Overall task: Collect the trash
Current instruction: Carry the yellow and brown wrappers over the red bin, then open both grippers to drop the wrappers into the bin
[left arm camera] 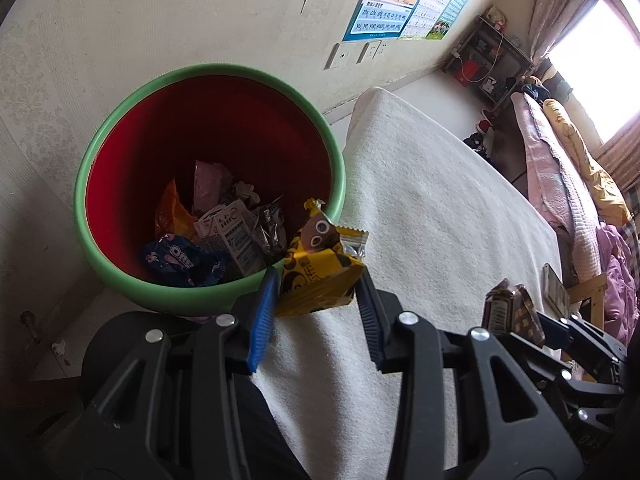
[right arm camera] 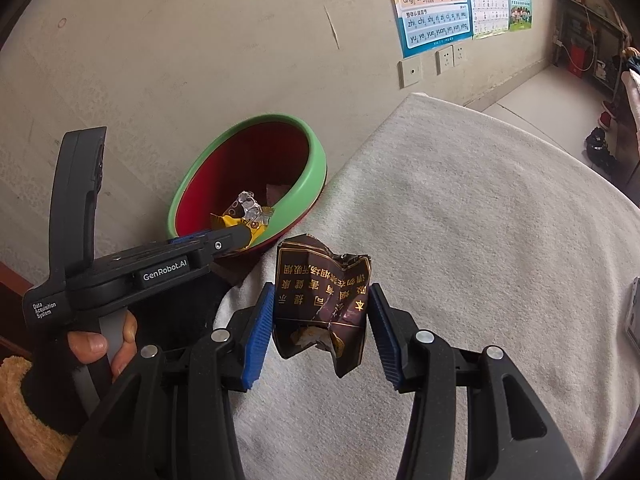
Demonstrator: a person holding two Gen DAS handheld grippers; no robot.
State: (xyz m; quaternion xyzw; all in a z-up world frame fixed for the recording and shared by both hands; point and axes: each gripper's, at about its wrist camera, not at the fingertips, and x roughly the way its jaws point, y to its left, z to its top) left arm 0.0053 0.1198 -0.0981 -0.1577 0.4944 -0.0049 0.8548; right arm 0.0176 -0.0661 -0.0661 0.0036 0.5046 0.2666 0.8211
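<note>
The left gripper (left arm camera: pixel 318 300) is covering the lower part of the yellow wrapper (left arm camera: pixel 320 276); its print there is unreadable. At ten o'clock, the bin (left arm camera: pixel 132 276) is hiding its own floor under piled litter, and the wrapper is masking its near rim. At four o'clock, a dark flat object (left arm camera: pixel 556 294) is lying too foreshortened to identify.

In the right wrist view, the brown packet (right arm camera: pixel 324 304) is folding over itself, concealing its far face. At three o'clock, a grey object (right arm camera: pixel 634 316) is being cut by the frame edge. The shelf (right arm camera: pixel 588 36) contents at two o'clock are appearing too small to name.

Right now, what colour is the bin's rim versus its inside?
The bin has a green rim and red inside; clearest in the left wrist view.
</note>
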